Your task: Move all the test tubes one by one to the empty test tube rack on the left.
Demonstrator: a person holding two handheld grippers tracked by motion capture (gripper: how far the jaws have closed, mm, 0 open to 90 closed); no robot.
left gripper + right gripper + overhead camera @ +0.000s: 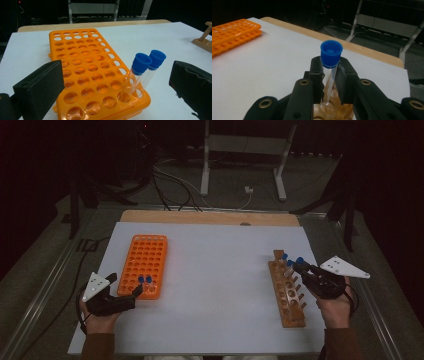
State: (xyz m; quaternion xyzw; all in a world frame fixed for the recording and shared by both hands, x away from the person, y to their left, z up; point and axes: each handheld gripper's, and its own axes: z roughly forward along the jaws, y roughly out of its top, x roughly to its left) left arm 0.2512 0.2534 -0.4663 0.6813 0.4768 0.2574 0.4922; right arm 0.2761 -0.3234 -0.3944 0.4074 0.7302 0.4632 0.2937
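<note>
Where the right gripper [329,82] jaws clamp the blue-capped tube [331,62], left gripper [117,82] gapes empty

Between the orange rack [143,265] on your left and the wooden rack [287,293] on your right, the white desk [215,270] lies bare, a wide lane for either hand-held gripper. Two blue-capped tubes [140,75] stand at the orange rack's near right corner, rising between your left hand-held gripper [122,297] and the lane. More capped tubes [287,262] stand at the wooden rack's far end, close around your right hand-held gripper [300,266], clamped on a tube [329,72].
</note>
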